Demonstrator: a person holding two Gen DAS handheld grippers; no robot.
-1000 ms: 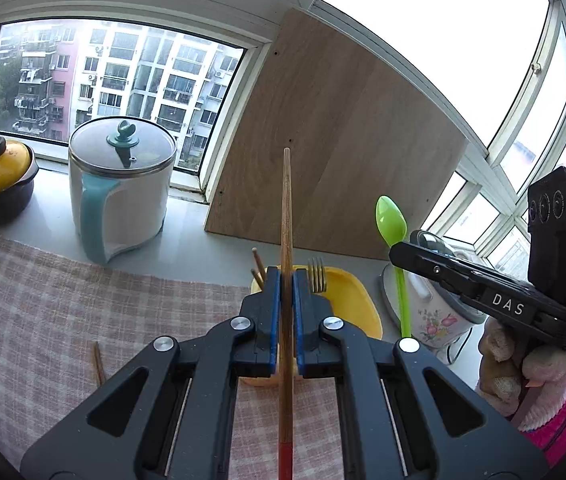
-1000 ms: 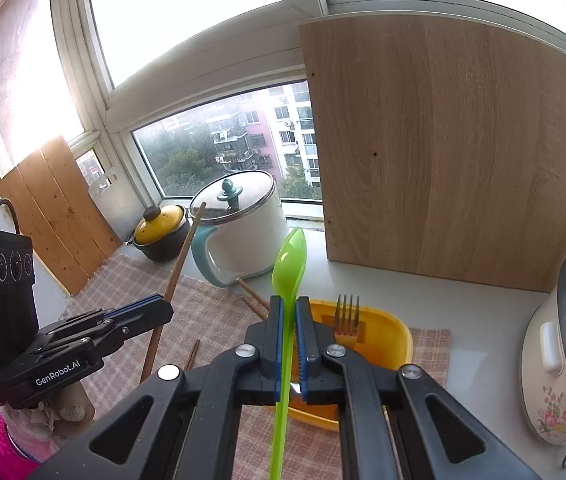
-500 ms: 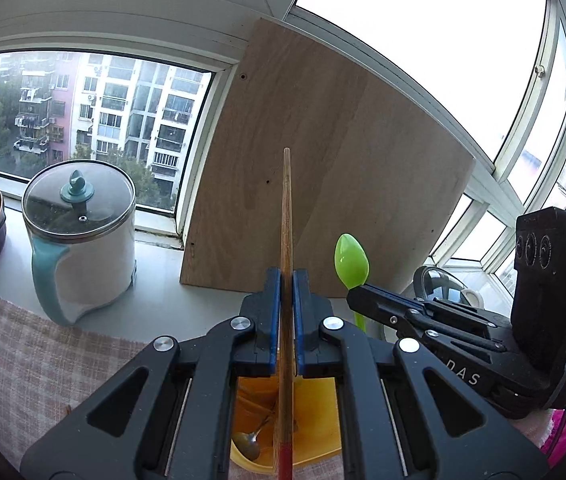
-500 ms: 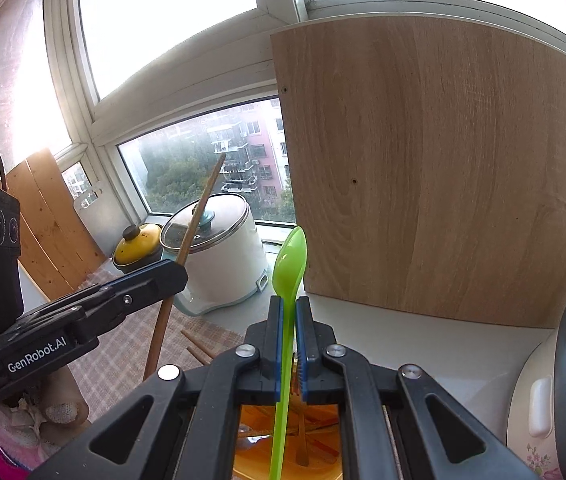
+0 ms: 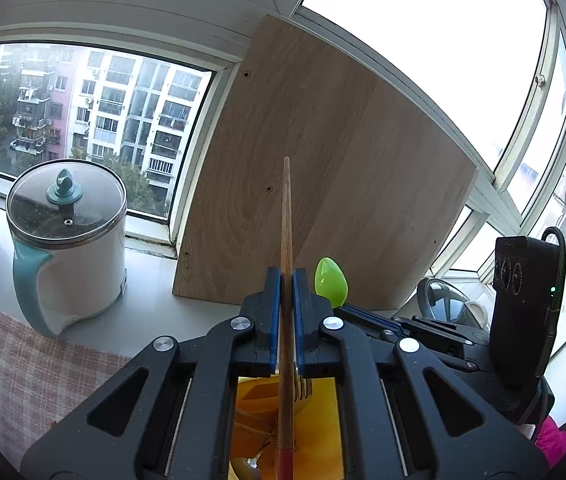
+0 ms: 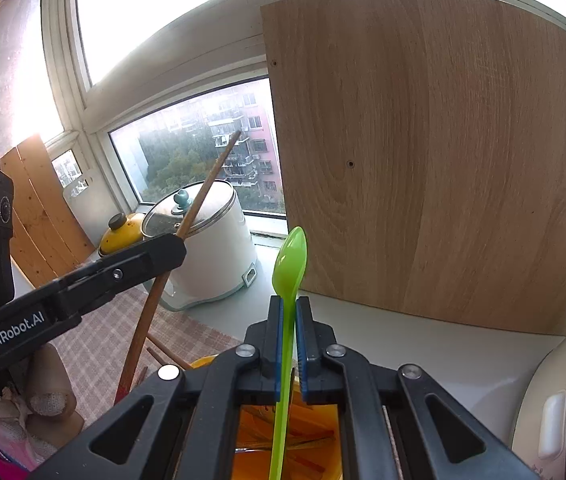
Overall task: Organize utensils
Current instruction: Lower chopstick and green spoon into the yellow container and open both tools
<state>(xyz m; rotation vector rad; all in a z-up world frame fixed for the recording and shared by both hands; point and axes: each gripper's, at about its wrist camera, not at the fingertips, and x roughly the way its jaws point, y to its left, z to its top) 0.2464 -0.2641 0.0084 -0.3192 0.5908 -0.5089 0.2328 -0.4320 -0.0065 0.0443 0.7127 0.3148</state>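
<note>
My left gripper (image 5: 287, 276) is shut on a wooden chopstick (image 5: 286, 216) with a red lower end, held upright. It also shows in the right wrist view (image 6: 171, 248) with the chopstick (image 6: 207, 184) slanting up. My right gripper (image 6: 289, 304) is shut on a green plastic spoon (image 6: 291, 260), bowl end up; the spoon (image 5: 331, 282) shows in the left wrist view too. Both grippers hang above a yellow utensil tray (image 5: 323, 452), (image 6: 319, 460) that holds a fork (image 5: 303, 388) and chopsticks.
A white kettle with a glass lid (image 5: 67, 240) and a yellow-lidded pot (image 6: 123, 232) stand on the sill. A wooden board (image 6: 443, 160) leans against the window. A rice cooker (image 6: 555, 400) is at the right. Loose chopsticks (image 6: 163, 354) lie on the checked cloth (image 5: 23, 380).
Both grippers moved forward and over the yellow tray, closer together. The tray now lies beneath the jaws. The kettle and board look nearer.
</note>
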